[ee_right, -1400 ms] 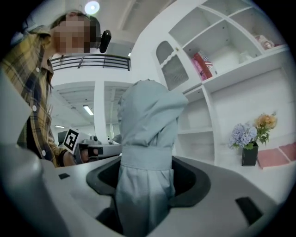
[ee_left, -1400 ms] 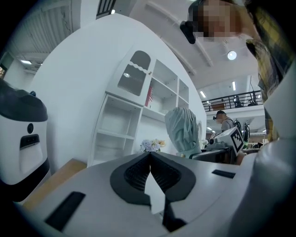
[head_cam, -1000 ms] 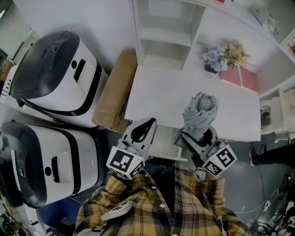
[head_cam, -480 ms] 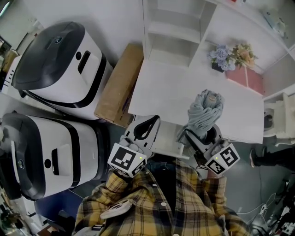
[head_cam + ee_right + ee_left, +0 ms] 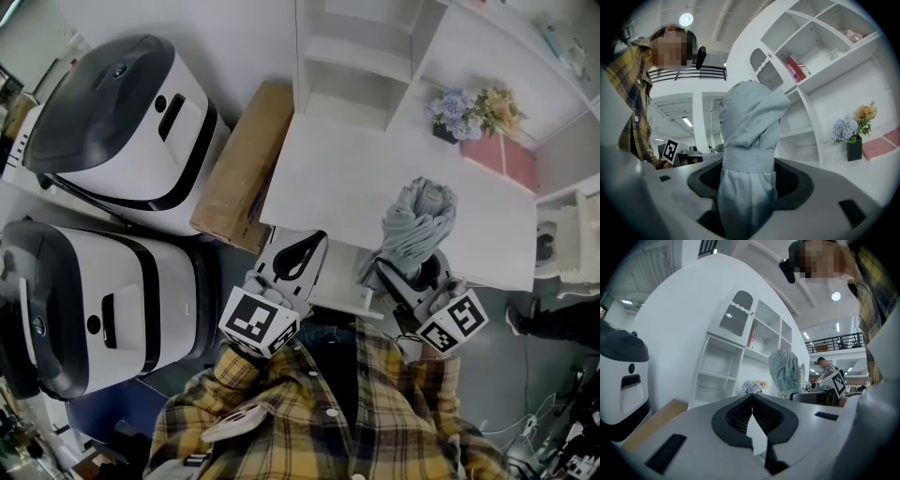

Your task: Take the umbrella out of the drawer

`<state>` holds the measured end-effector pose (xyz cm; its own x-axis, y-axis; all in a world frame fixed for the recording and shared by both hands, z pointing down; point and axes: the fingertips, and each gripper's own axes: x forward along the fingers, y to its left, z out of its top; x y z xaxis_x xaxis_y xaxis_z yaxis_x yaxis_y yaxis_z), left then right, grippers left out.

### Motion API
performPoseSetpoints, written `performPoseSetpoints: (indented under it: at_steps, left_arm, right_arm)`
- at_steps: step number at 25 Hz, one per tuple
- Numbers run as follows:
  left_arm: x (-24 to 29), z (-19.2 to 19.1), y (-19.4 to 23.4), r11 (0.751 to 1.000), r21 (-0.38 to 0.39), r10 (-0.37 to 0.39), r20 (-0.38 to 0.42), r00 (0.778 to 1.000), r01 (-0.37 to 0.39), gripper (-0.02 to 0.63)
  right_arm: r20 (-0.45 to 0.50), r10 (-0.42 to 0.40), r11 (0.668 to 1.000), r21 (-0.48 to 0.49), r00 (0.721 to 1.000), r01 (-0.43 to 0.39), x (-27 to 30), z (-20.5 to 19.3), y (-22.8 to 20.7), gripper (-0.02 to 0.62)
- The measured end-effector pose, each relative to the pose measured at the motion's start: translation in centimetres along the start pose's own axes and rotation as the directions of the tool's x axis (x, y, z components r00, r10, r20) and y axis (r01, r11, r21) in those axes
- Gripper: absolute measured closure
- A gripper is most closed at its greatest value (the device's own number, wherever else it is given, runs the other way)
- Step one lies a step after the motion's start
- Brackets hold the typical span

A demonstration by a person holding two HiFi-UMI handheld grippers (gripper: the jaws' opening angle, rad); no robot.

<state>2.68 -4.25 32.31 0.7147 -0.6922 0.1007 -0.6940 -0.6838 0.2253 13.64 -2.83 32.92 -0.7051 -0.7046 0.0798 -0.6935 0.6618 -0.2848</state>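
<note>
Task's thing: the folded pale grey-blue fabric umbrella (image 5: 749, 140) stands upright above the near part of the white desk (image 5: 328, 187), lifted off its top.
Right tongs (image 5: 749, 180): closed on the umbrella's lower part, just below its wrap strap.
Left tongs (image 5: 751, 404): pressed together with nothing between them, held just beside the right ones at the desk's near edge.
Done: we judge the umbrella already out of the white drawer (image 5: 339, 289), which juts from the desk front between the two tongs.
Left: we think only setting the umbrella down and perhaps closing the drawer.
Surface: mostly bare, with a small dark vase of pale flowers (image 5: 464, 112) and a flat pink box (image 5: 497, 155) at the far side.
Room: white open shelving (image 5: 352, 56) behind the desk, a brown cardboard box (image 5: 244, 173) beside it, and two large white-and-dark-grey machines (image 5: 112, 122) at our left.
</note>
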Motion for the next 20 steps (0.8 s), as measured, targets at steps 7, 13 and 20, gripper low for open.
performPoseSetpoints:
  at_steps: [7, 13, 20]
  left_arm:
    - [0.11, -0.31, -0.33, 1.000, -0.003, 0.010, -0.009, 1.000, -0.010, 0.586]
    - [0.16, -0.31, 0.03, 1.000, -0.015, 0.011, -0.007, 1.000, -0.011, 0.586]
    - [0.16, -0.61, -0.18, 1.000, -0.021, 0.000, -0.013, 1.000, 0.000, 0.586]
  right_arm:
    - [0.008, 0.016, 1.000, 0.014, 1.000, -0.016, 0.06, 0.01, 0.15, 0.295]
    - [0.007, 0.013, 1.000, 0.016, 1.000, -0.013, 0.04, -0.15, 0.05, 0.295]
    - [0.011, 0.011, 1.000, 0.020, 1.000, -0.011, 0.04, -0.28, 0.15, 0.295]
